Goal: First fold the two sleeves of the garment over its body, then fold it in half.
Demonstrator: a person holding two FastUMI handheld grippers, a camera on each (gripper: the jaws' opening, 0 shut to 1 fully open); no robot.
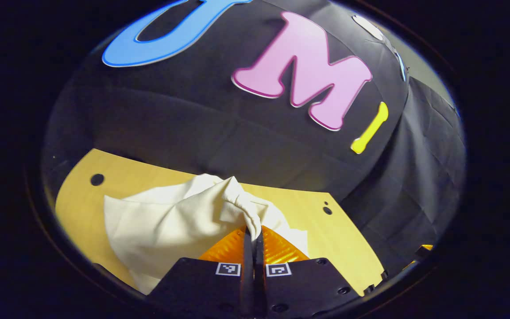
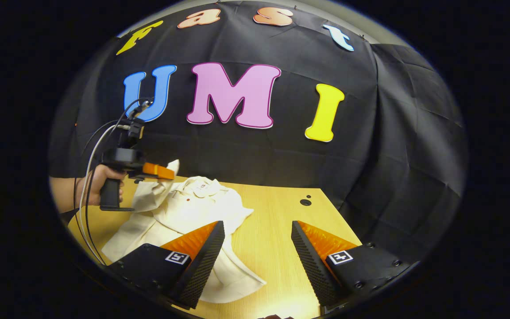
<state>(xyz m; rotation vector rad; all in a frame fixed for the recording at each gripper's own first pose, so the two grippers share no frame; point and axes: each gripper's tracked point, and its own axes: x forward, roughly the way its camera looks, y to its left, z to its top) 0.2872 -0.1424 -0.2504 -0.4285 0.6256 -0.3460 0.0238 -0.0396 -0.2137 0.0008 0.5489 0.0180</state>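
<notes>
Left gripper (image 1: 253, 237) pinching raised garment (image 1: 171, 221) sleeve above table (image 1: 348, 239).

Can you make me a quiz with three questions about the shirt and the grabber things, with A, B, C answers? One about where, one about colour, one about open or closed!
1. Where does the shirt lie?
A. on the wooden table
B. on the floor
C. on a chair

2. What colour is the shirt?
A. red
B. cream white
C. green

3. How does the right gripper stand?
A. shut on the shirt
B. shut on nothing
C. open

Answers:
1. A, the cloth spreads over the tabletop in the right gripper view.
2. B, it is pale cream in both views.
3. C, its fingers stand wide apart with bare table between them, while the left gripper pinches a bunched sleeve and lifts it.
</notes>
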